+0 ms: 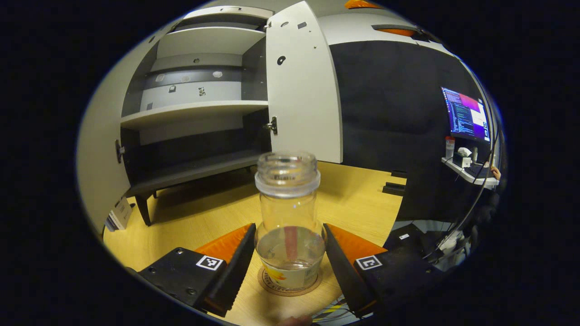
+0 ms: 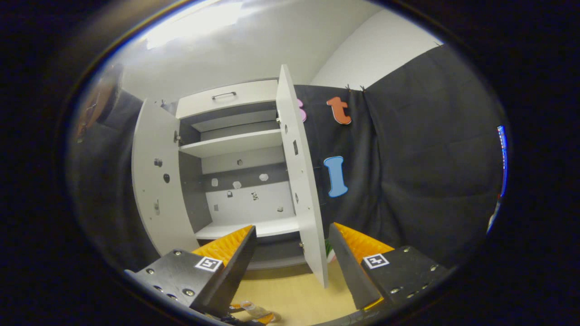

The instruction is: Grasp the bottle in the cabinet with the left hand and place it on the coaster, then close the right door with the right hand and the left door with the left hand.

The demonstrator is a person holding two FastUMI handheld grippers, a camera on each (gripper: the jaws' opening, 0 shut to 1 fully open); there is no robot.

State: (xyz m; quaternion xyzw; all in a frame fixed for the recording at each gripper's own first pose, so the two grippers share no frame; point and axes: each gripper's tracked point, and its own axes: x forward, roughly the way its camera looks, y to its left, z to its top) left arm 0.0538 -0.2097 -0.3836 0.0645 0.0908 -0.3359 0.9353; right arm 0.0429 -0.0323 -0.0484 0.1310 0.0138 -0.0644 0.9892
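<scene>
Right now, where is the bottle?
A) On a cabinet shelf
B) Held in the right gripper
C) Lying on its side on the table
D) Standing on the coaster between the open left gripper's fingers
D: in the left gripper view the bottle stands upright on the coaster, with the left gripper open around it and gaps on both sides.

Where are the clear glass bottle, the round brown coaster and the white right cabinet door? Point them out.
Clear glass bottle [image 1: 289,213], left gripper view, mid body.
Round brown coaster [image 1: 272,286], left gripper view, left rim.
White right cabinet door [image 2: 302,190], right gripper view, inner face.
</scene>
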